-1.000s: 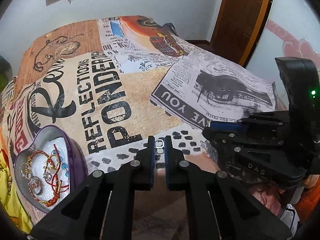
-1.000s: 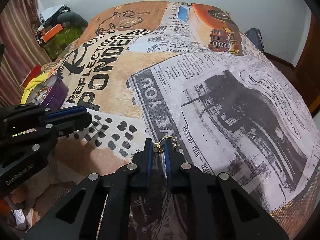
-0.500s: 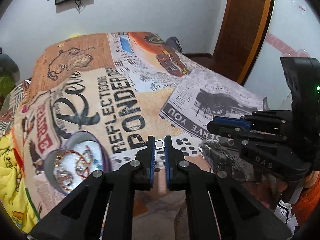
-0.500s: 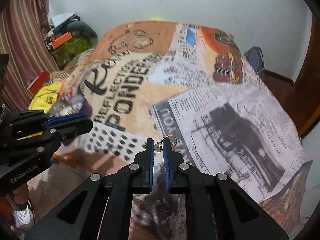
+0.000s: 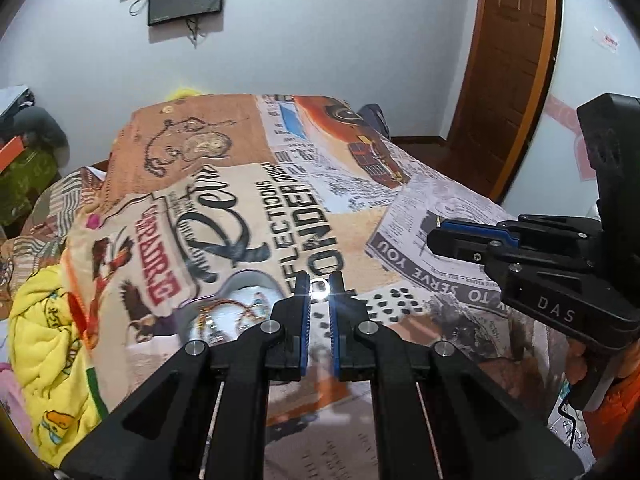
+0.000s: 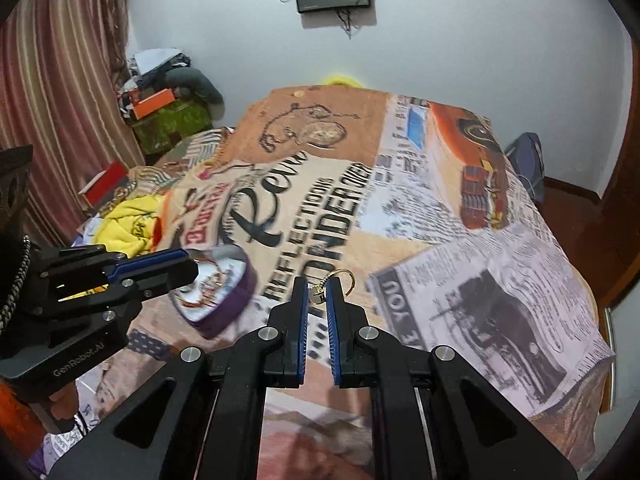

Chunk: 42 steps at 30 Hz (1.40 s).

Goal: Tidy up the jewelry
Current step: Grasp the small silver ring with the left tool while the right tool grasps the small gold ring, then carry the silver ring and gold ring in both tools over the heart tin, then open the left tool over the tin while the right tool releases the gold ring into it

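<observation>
Our left gripper (image 5: pixel 319 286) pinches a small silver ring (image 5: pixel 320 289) between its blue-padded fingertips, jaws nearly closed, raised above the printed bedspread (image 5: pixel 248 208). We see our right gripper (image 6: pixel 318 292) likewise nearly closed on the clasp of a gold hoop earring (image 6: pixel 340 280), whose loop sticks out to the right of the tips. On the near left part of the bed sits the purple heart-shaped tin (image 6: pixel 224 292), open and holding a tangle of red and gold jewelry on a white lining. We cannot make out its single pieces through the blur. A yellow blanket (image 5: pixel 48 348) lies bunched at the left edge.
</observation>
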Motion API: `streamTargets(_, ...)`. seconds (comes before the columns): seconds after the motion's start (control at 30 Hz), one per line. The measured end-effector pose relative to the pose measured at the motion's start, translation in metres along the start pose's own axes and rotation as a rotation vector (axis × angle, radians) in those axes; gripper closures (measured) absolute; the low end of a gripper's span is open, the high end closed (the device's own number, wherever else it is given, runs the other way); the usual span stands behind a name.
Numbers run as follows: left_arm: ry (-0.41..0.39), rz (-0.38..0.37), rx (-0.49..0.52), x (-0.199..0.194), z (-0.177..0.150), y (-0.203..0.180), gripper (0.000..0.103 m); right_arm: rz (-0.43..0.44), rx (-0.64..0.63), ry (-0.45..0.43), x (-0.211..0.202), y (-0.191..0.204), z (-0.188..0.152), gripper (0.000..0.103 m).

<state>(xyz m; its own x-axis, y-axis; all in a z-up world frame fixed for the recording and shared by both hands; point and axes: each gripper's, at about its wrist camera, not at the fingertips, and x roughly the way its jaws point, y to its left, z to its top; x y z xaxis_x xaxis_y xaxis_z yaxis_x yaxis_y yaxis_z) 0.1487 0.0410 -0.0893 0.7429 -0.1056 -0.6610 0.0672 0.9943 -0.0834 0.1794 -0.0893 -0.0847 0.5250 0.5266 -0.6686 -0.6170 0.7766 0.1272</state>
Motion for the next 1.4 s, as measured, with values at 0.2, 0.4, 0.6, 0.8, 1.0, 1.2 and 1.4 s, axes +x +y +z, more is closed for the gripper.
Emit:
streamTargets(0.2,-0.012,0.035,-0.042,-0.012,-0.005,0.027,0.096,0.044,-0.025,0.0,0.008,0.027,0.004,0.095)
streamTargets(0.4,-0.018,0.068,-0.077,-0.021,-0.012,0.052,0.096,0.089,-0.049,0.01,0.02,0.049,0.006,0.095)
streamTargets(0.6,-0.019,0.08,-0.099,-0.02,-0.018,0.068,0.096,0.117,-0.067,0.02,0.035,0.063,0.008,0.095)
streamTargets(0.8,0.016,0.053,-0.117,-0.001,-0.024,0.077,0.096,0.135,-0.071,0.057,0.055,0.069,0.004,0.095)
streamTargets(1.0,0.05,0.015,-0.127,0.019,-0.028,0.081,0.096,0.144,-0.086,0.085,0.068,0.073,0.002,0.095)
streamTargets(1.2,0.061,-0.03,-0.131,0.03,-0.024,0.084,0.096,0.161,-0.1,0.106,0.075,0.077,-0.002,0.095)
streamTargets(1.4,0.076,-0.056,-0.12,0.036,-0.022,0.081,0.096,0.171,-0.121,0.134,0.08,0.081,-0.009,0.095)
